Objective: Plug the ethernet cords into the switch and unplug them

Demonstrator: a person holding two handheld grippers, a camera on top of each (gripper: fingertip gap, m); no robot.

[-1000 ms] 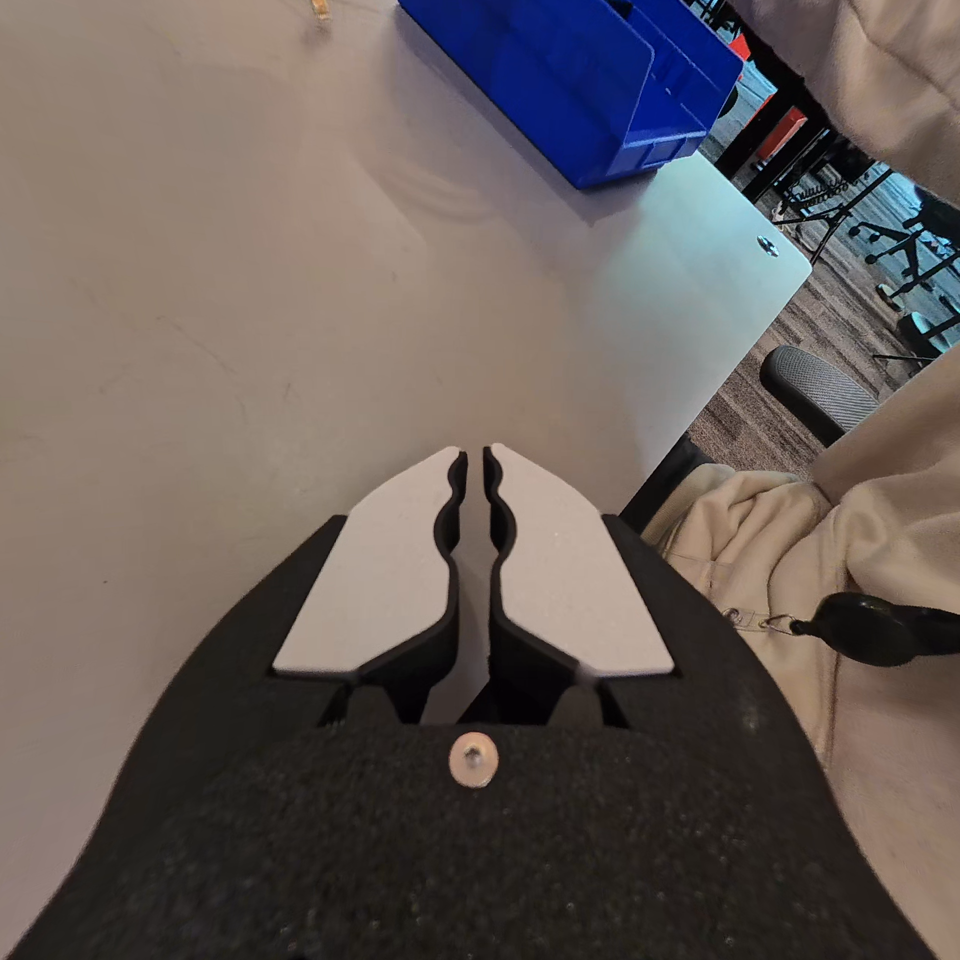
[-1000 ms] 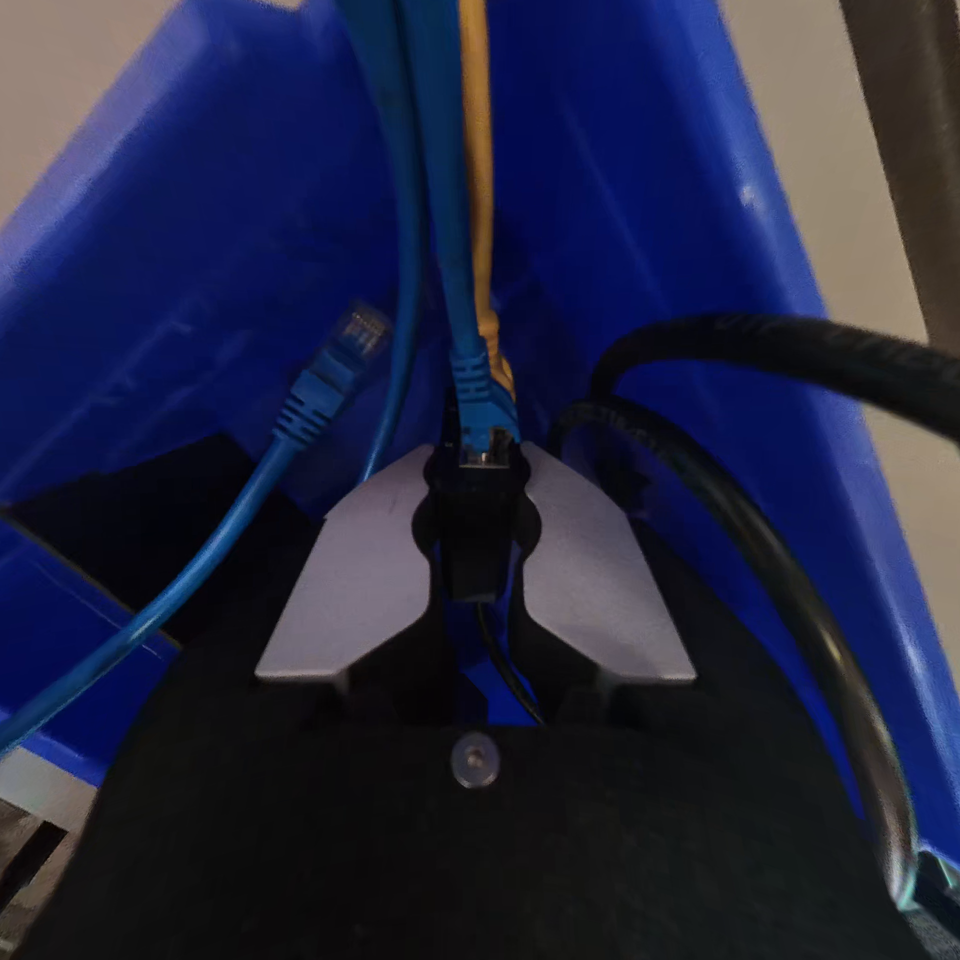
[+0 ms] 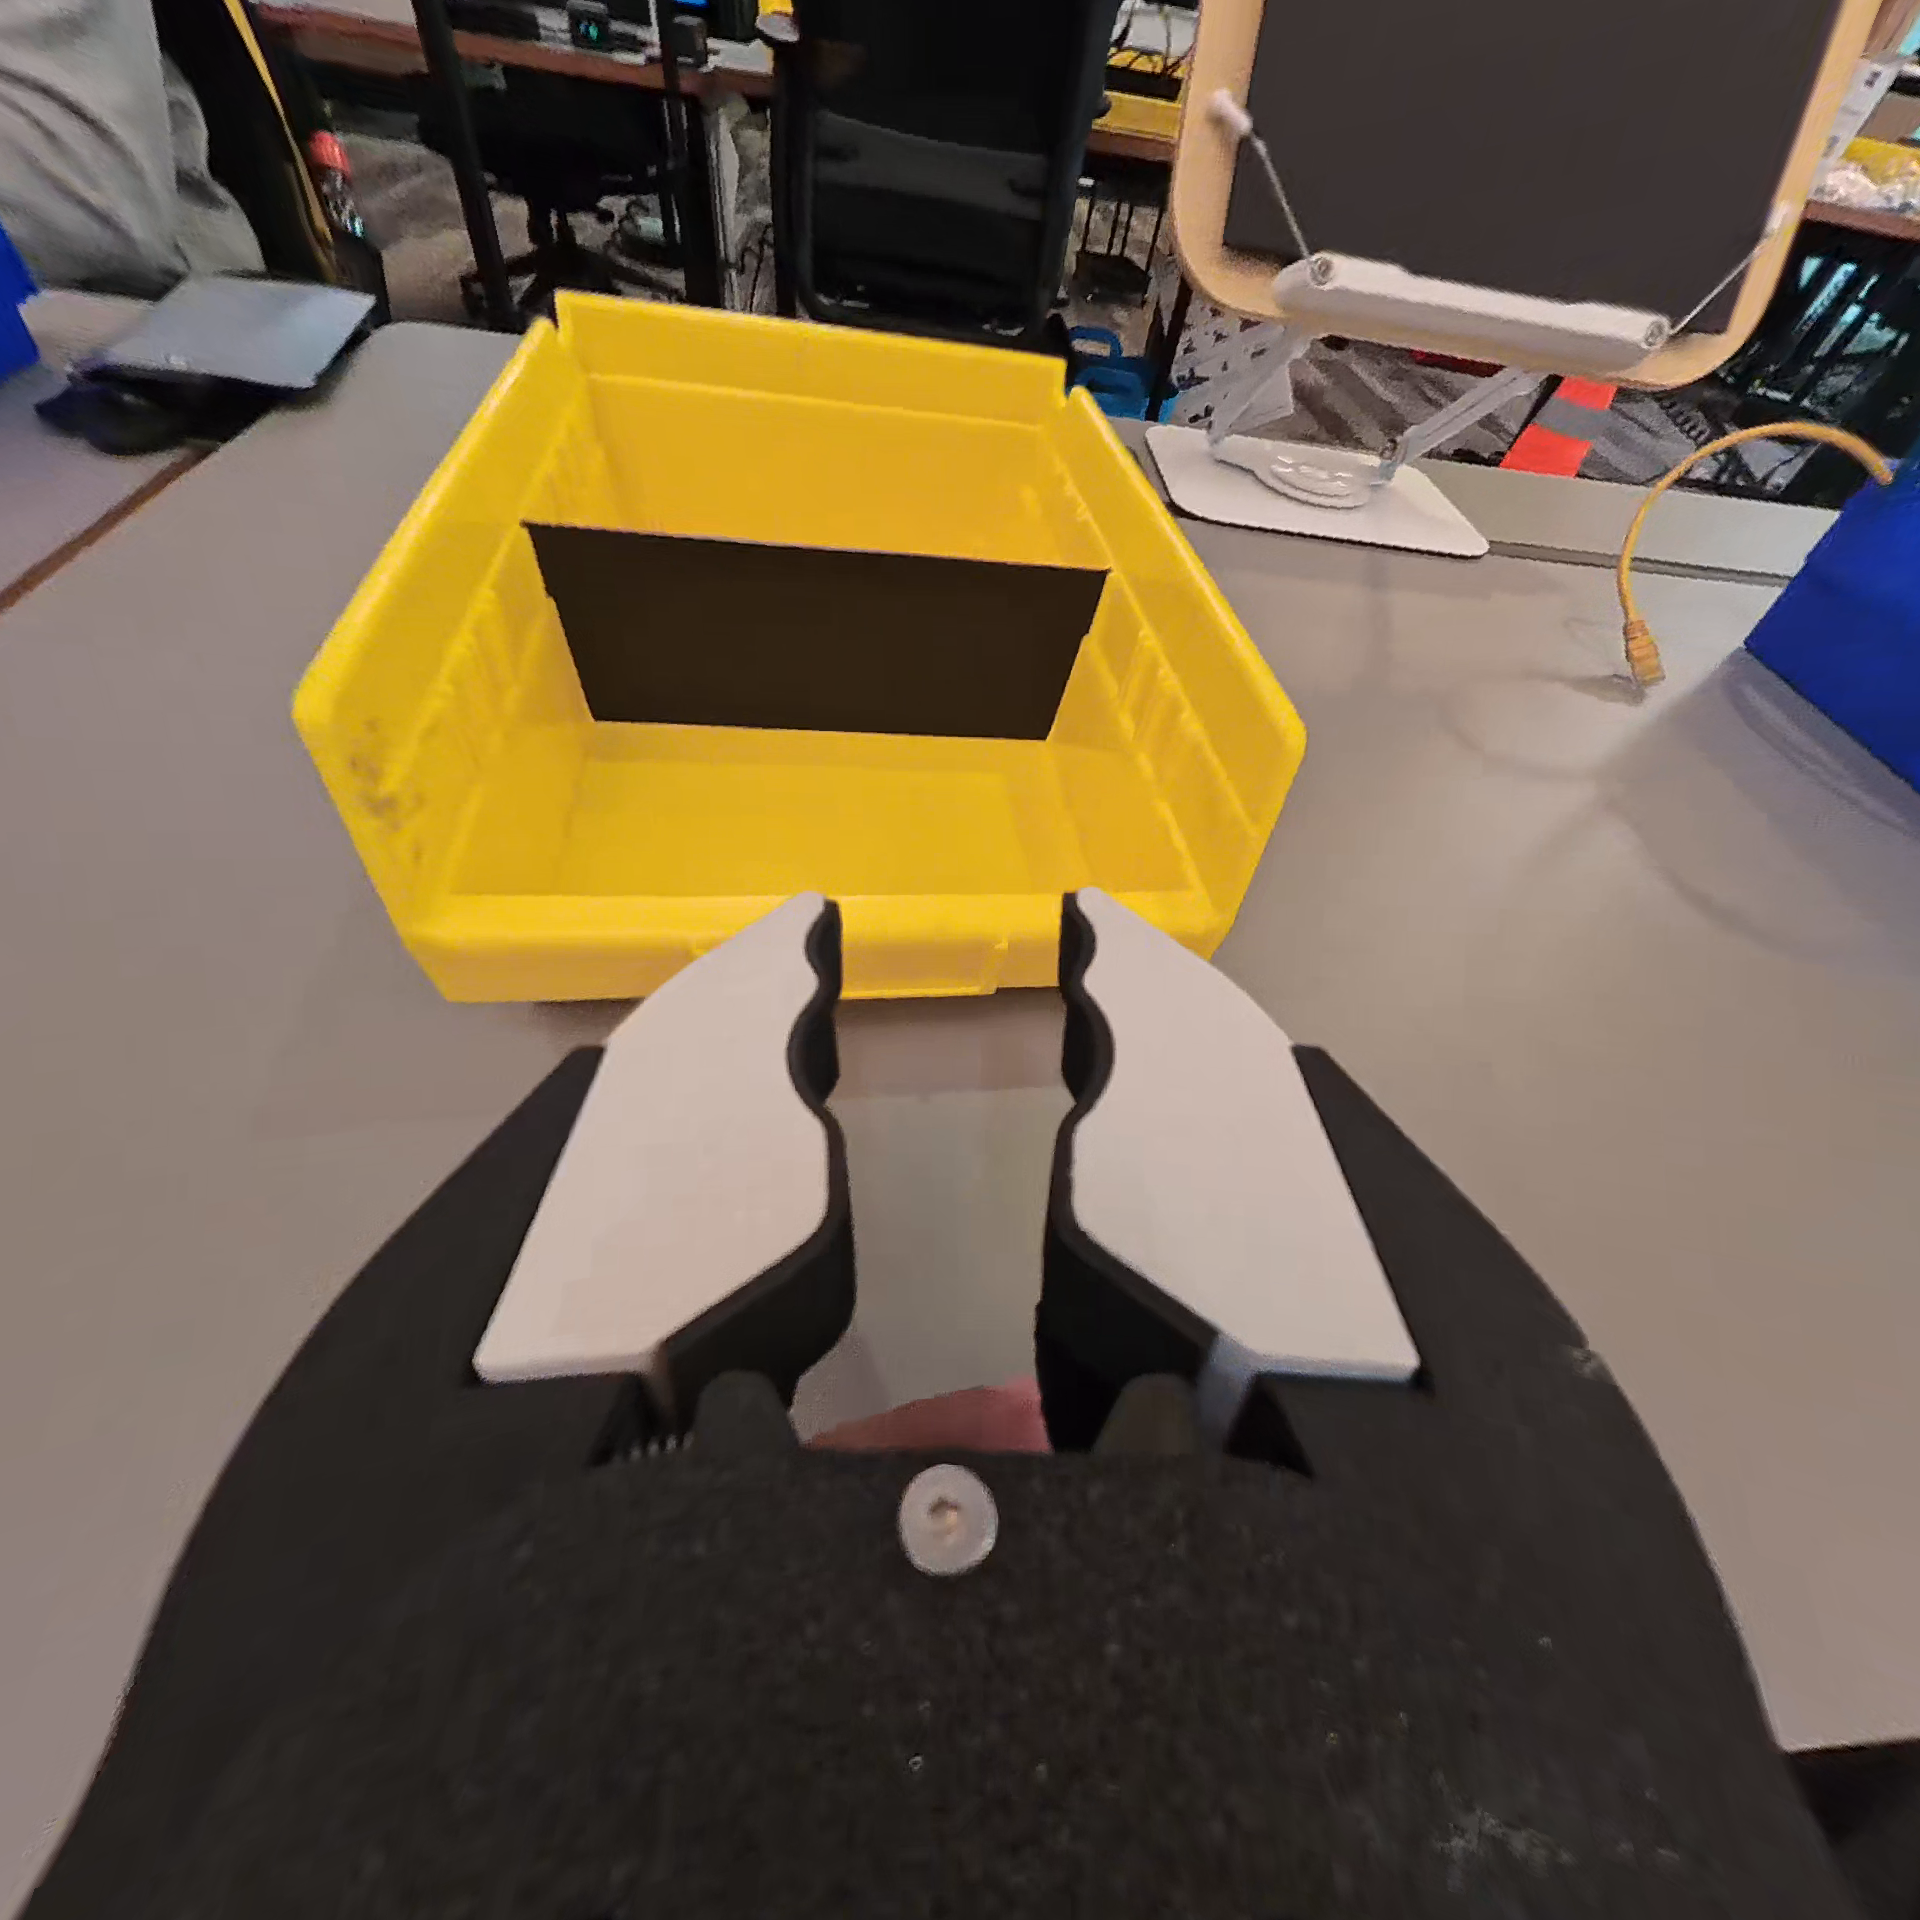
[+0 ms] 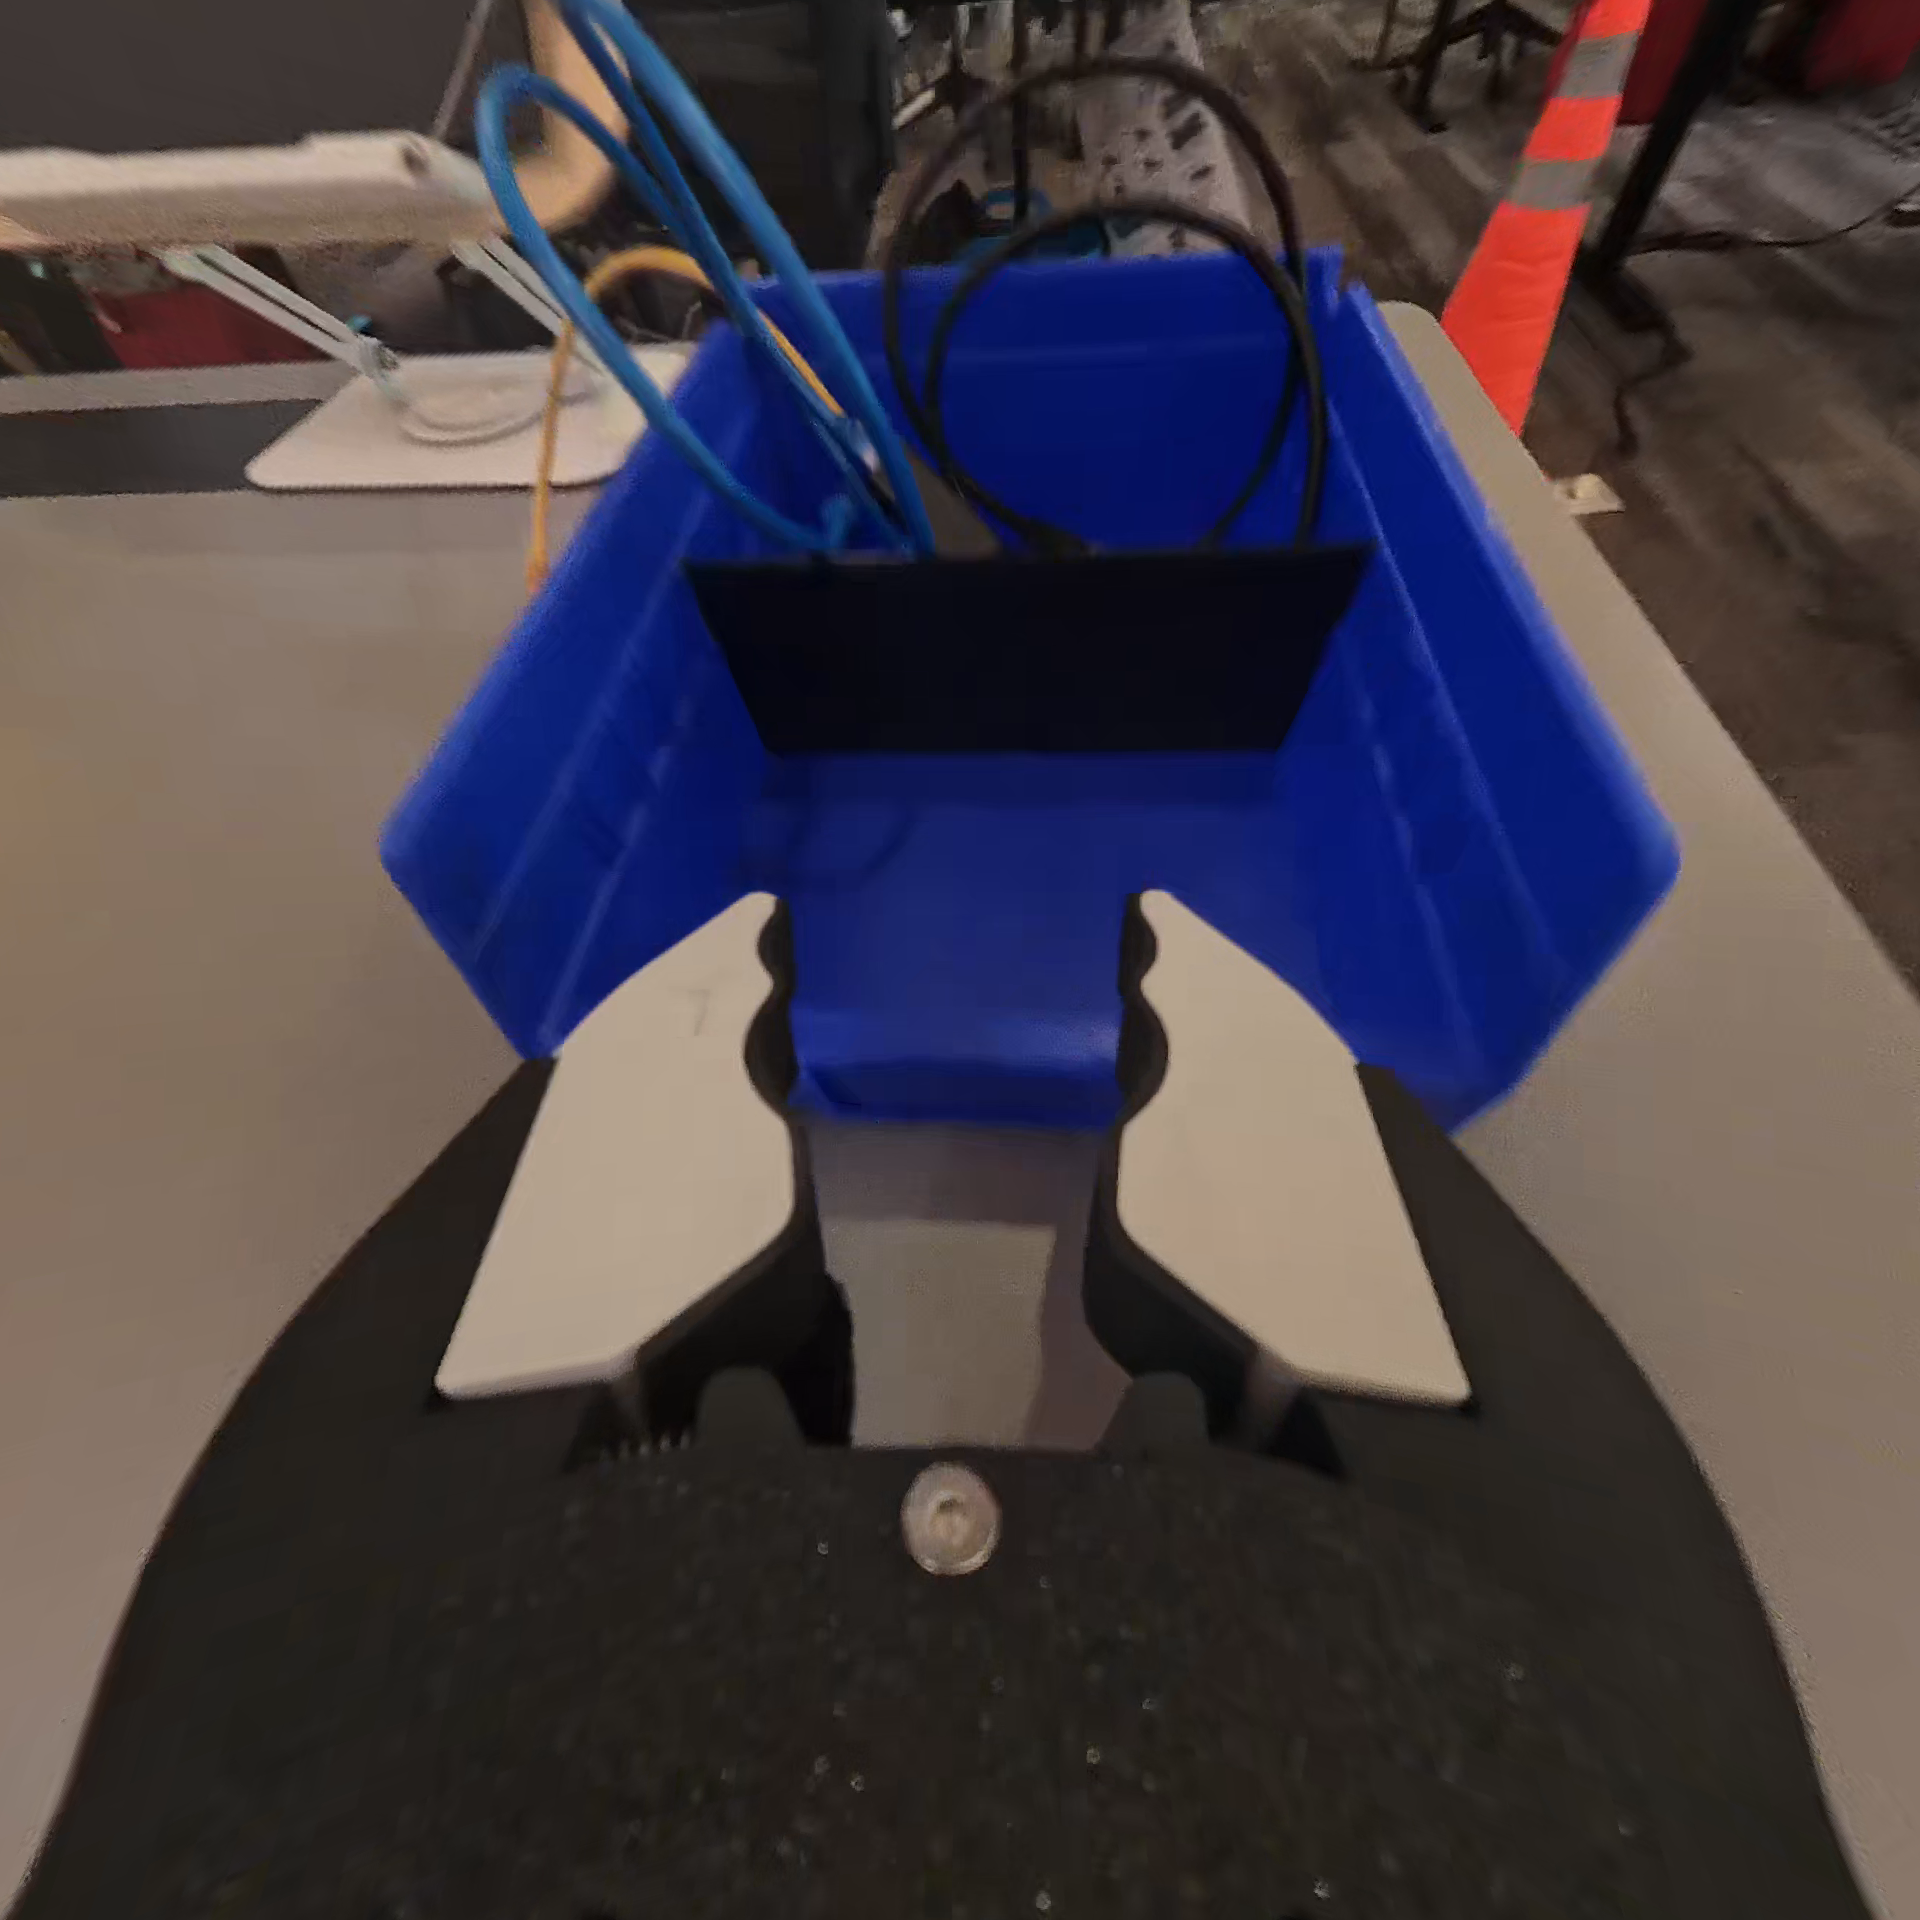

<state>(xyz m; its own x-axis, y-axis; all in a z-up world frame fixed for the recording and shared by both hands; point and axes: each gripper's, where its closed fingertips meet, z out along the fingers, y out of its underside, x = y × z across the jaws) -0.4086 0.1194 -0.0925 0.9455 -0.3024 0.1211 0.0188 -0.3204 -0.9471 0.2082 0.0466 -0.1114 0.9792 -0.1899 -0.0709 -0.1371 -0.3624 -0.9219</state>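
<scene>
You had the cords bunched in the rear compartment of the blue bin (image 4: 582, 790), behind its black divider (image 4: 1023, 655): blue ethernet cords (image 4: 665, 301) looped up and out toward 11 o'clock, a black cable (image 4: 1101, 312) arched over the back wall at 12 to 1 o'clock, and a yellow cord (image 4: 551, 447) spilled over the left wall onto the grey table (image 4: 208, 831). The switch itself wasn't visible; probably it sat down behind that divider, which would explain why every cord converged there, but you couldn't confirm that from these views. The front compartment looked bare. Your right gripper (image 4: 956, 914) was held just short of the bin's front lip, jaws spread wide, nothing between them, touching nothing. Your left gripper (image 3: 945, 914) was parked at the near edge of a yellow bin (image 3: 416, 727), which showed only its own black divider; its jaws stood moderately apart and held nothing. From the left wrist view the yellow cord's plug end (image 3: 1645, 655) lay loose on the table at about 2 o'clock, unplugged, beside the blue bin's corner. A white stand base (image 3: 1320, 488) sat beyond at 1 o'clock.
</scene>
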